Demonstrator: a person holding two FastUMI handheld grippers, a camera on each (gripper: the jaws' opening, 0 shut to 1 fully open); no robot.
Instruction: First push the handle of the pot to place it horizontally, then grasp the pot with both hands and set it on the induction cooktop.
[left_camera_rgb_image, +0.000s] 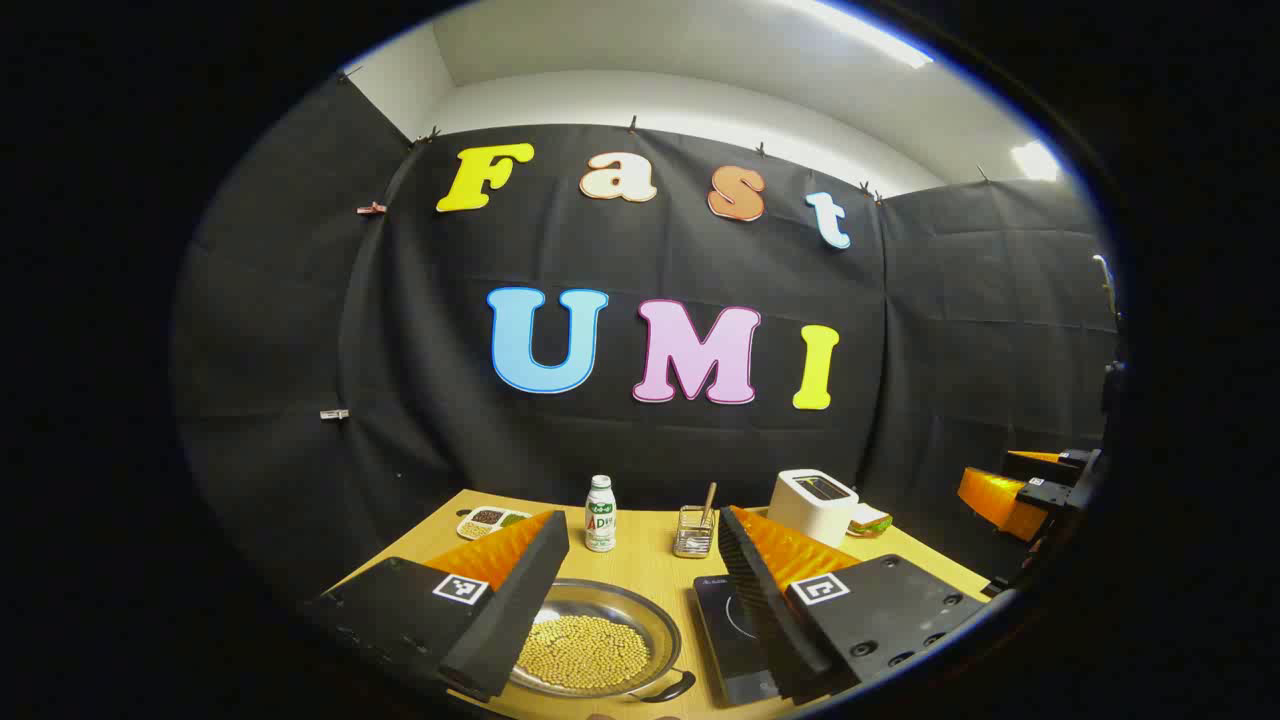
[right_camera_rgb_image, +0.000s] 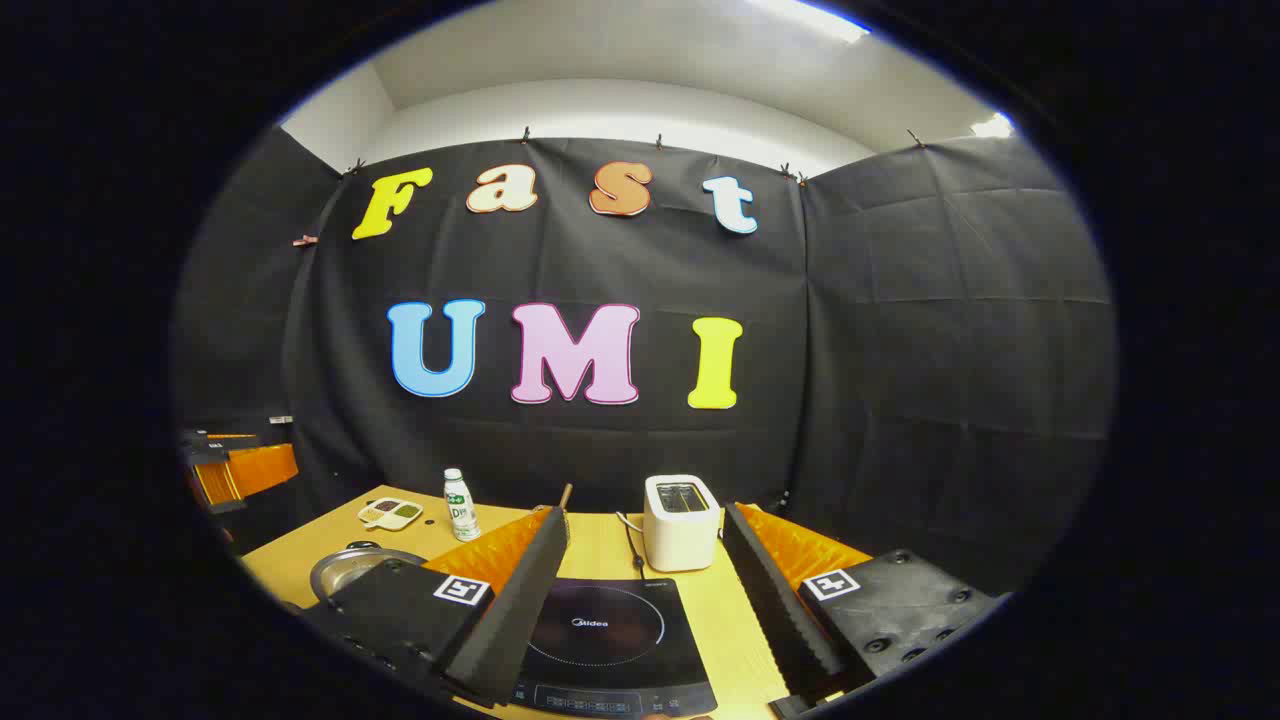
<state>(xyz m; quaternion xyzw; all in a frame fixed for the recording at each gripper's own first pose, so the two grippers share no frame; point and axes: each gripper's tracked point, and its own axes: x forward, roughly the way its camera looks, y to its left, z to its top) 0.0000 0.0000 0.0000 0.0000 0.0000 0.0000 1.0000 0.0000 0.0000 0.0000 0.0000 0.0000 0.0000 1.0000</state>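
A shallow steel pot (left_camera_rgb_image: 600, 640) holding yellow beans sits on the wooden table, its dark handle (left_camera_rgb_image: 668, 688) at the near right rim. My left gripper (left_camera_rgb_image: 640, 560) hovers open above it, fingers spread to either side, holding nothing. The black induction cooktop (left_camera_rgb_image: 735, 640) lies just right of the pot. In the right gripper view the cooktop (right_camera_rgb_image: 605, 645) lies between the fingers of my open right gripper (right_camera_rgb_image: 645, 550), which hangs over it. The pot's rim (right_camera_rgb_image: 350, 568) peeks out at the left there. The other gripper (left_camera_rgb_image: 1020, 495) shows at the far right of the left gripper view.
At the back of the table (left_camera_rgb_image: 650, 570) stand a small white bottle (left_camera_rgb_image: 600, 514), a glass holder with a stick (left_camera_rgb_image: 694, 530), a white toaster (left_camera_rgb_image: 812, 503) and a small divided dish (left_camera_rgb_image: 488, 520). The toaster (right_camera_rgb_image: 680, 522) stands right behind the cooktop.
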